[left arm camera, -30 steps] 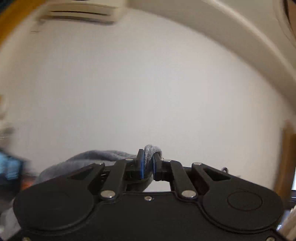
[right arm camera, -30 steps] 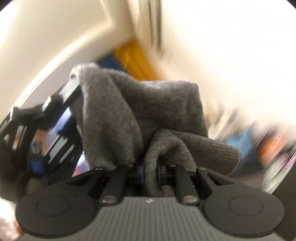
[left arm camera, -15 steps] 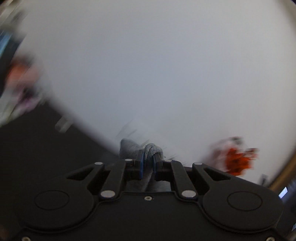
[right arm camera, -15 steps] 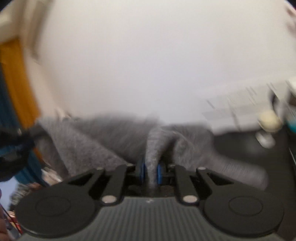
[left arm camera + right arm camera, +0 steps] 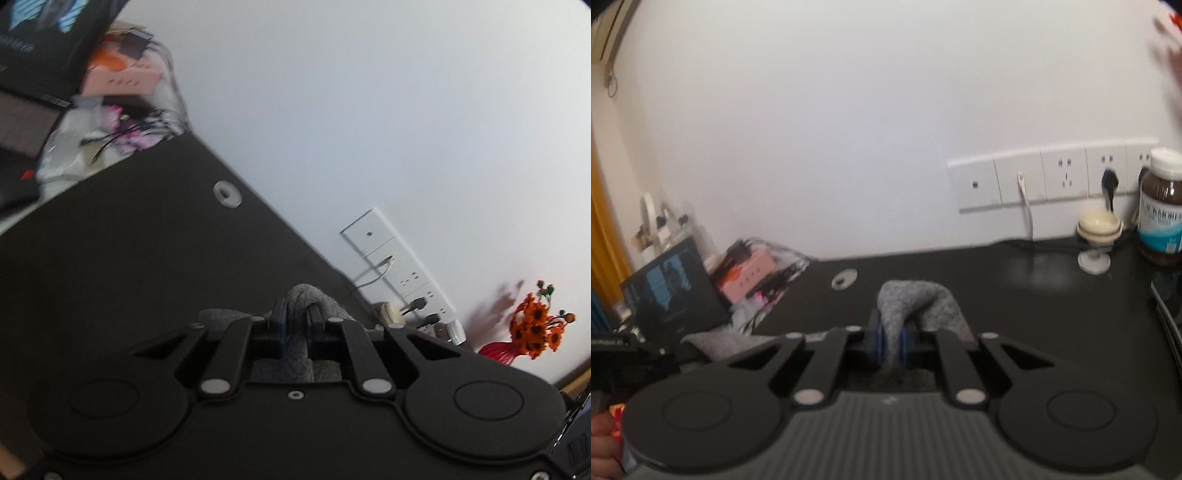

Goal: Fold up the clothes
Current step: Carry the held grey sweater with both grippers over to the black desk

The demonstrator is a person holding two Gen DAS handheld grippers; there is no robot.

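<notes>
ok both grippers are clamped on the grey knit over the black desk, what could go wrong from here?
1. The right gripper pinches only a bunched ridge of the grey knit; it could slip out during the lay-down.
2. The brown jar and small cream cup stand on the black desk nearby; swinging cloth might topple them.
3. The left gripper views the desk tilted, so the fold may land skewed.

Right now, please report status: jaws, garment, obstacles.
Left gripper and right gripper shut on grey knit garment. Garment over black desk. Brown bottle far right, apart.
</notes>
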